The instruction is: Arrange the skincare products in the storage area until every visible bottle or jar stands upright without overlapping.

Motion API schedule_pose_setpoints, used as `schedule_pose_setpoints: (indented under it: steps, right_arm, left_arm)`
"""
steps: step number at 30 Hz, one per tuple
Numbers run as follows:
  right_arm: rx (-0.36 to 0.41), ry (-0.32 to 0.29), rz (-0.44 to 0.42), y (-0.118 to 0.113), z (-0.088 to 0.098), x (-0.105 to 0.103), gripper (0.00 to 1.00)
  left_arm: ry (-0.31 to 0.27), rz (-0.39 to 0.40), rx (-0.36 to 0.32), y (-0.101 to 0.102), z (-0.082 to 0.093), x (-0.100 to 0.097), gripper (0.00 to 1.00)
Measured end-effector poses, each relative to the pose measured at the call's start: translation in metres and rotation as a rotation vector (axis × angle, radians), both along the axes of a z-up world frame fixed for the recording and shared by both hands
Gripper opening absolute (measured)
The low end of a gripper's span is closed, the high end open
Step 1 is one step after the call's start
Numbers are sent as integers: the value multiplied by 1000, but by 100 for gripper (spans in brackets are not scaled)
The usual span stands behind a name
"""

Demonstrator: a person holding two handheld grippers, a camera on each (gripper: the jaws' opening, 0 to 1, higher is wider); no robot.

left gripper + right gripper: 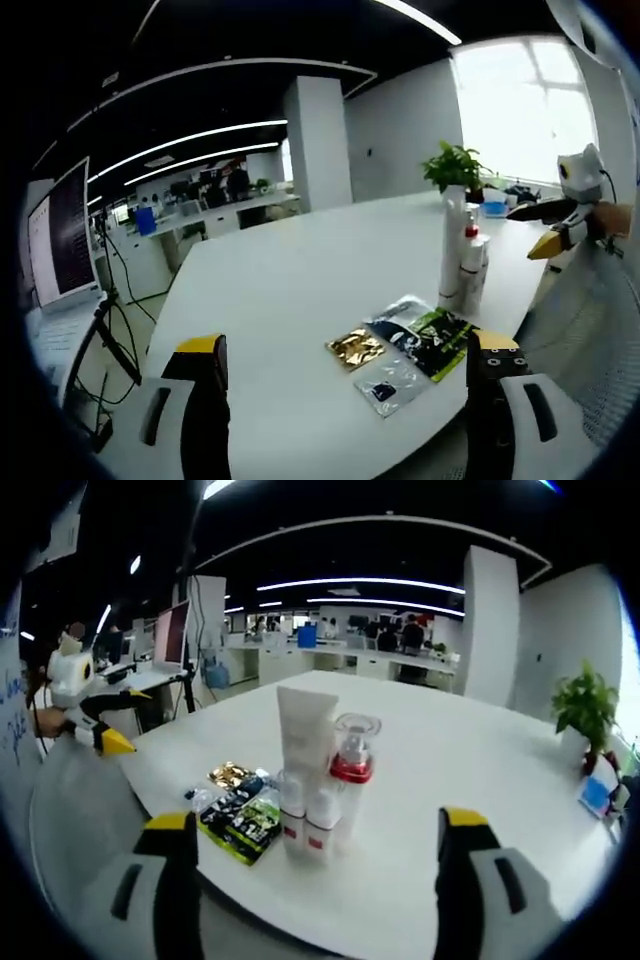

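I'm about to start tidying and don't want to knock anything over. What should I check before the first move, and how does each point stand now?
1. Left gripper open and holding nothing: ok.
2. Right gripper open and holding nothing: ok.
3. White tube upright: ok.
4. Red-collared pump bottle upright: ok.
5. Bottles standing apart: not ok; the tube, the pump bottle and two small bottles stand packed together, overlapping in both views.
6. Sachets upright: not ok; they lie flat on the white table, partly over one another.
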State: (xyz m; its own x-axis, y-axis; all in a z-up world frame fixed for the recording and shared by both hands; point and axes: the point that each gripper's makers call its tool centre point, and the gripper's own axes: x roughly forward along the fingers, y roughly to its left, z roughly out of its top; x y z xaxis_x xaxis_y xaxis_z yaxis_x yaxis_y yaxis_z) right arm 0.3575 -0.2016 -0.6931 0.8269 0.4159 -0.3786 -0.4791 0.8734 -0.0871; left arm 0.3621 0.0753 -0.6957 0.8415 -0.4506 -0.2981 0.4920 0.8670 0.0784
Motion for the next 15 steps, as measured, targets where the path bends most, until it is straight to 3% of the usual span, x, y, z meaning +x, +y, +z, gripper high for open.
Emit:
schedule_pose_setpoints:
  steps: [15]
  right_arm:
    - [-6, -21, 2, 0, 2, 0, 100]
  left_arm:
    - [-3, 26, -5, 2, 2, 2, 97]
